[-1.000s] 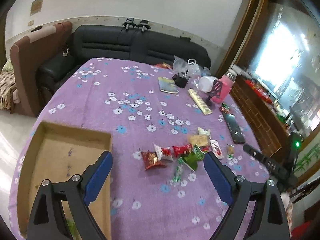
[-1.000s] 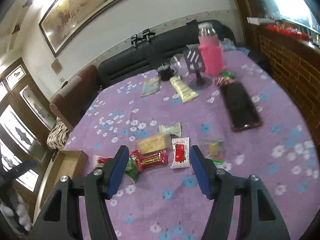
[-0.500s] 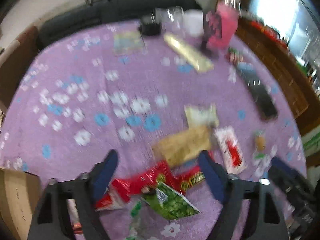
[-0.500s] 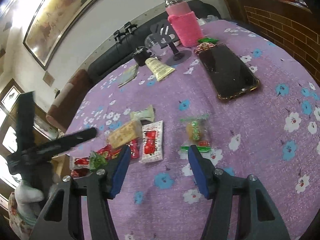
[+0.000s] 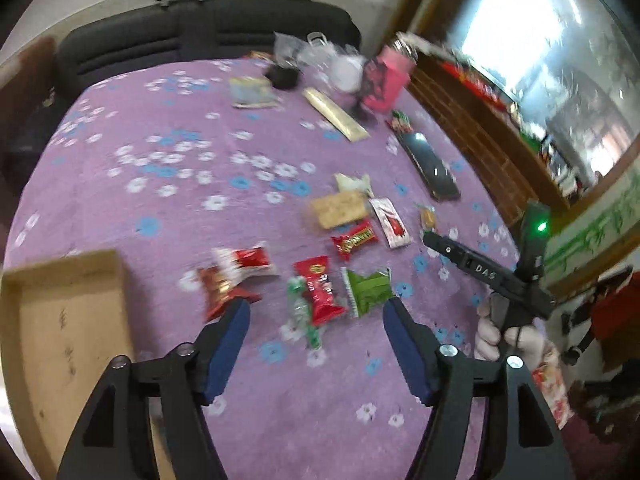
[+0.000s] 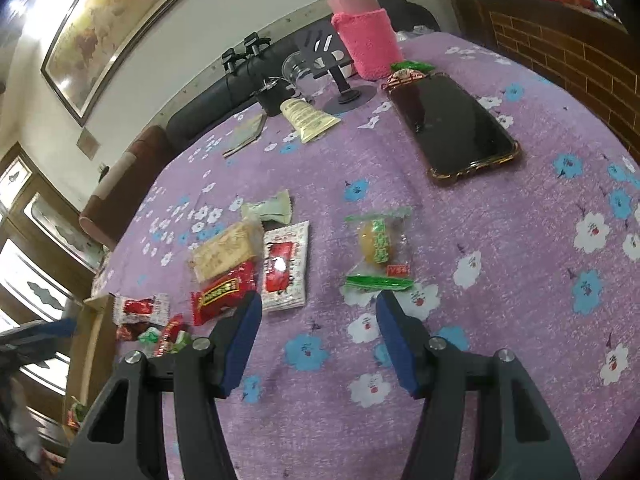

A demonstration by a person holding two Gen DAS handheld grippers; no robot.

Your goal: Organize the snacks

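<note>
The left tongs (image 5: 316, 312) stood spread over the counter (image 5: 160, 168), their jaws just reopening slightly with nothing pinched; the right tongs (image 6: 318, 306) stood spread, empty. Beyond lay the scattered snacks (image 5: 320, 292), a cardboard box (image 5: 60, 320) beside them, a phone (image 6: 452, 128) farther off.

Left gripper (image 5: 316, 314): jaws narrower than 1 second ago, then just opening slightly; nothing between the pads. It now hangs closer over the red rectangular foil snack packet (image 5: 319, 289), off the brown cardboard box (image 5: 60, 320). Right gripper (image 6: 318, 316) has sunk closer to the clear-wrapped yellow candy (image 6: 378, 246).
</note>
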